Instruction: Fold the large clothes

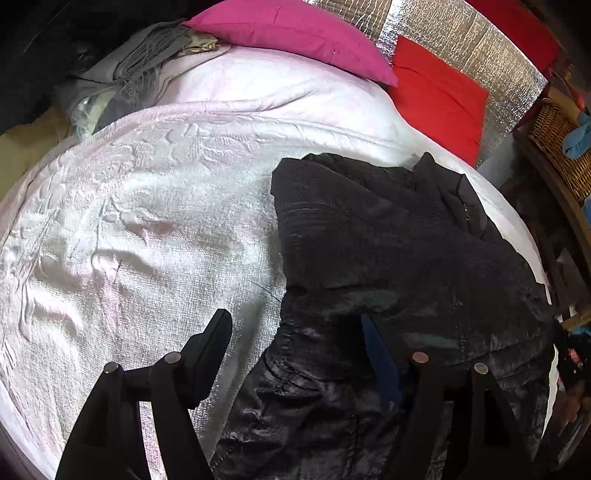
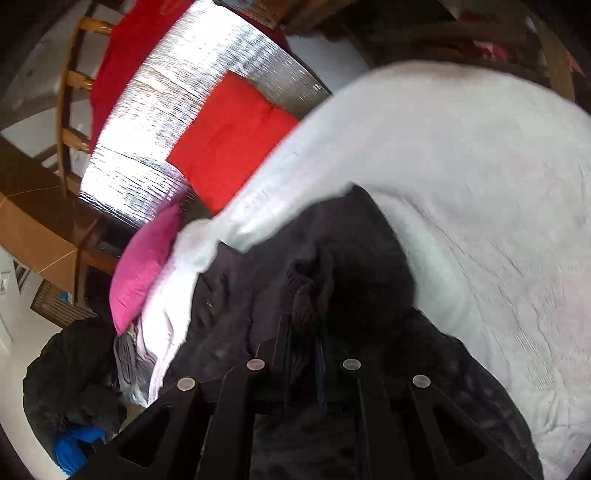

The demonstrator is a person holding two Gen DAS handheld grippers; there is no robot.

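Note:
A large black jacket (image 1: 388, 258) lies bunched on the right part of a bed covered by a pale pink textured bedspread (image 1: 147, 221). My left gripper (image 1: 295, 332) is open and hovers over the jacket's left edge, one finger over the bedspread, the other over the black cloth. In the right wrist view the jacket (image 2: 332, 258) is partly lifted. My right gripper (image 2: 303, 332) is shut on a ribbed part of the jacket pinched between its fingers. That view is blurred.
A magenta pillow (image 1: 295, 33) and a red pillow (image 1: 439, 99) lie at the head of the bed against a silver foil panel (image 1: 461, 40). Grey clothes (image 1: 122, 74) are piled at the far left. A wicker basket (image 1: 557, 147) stands to the right of the bed.

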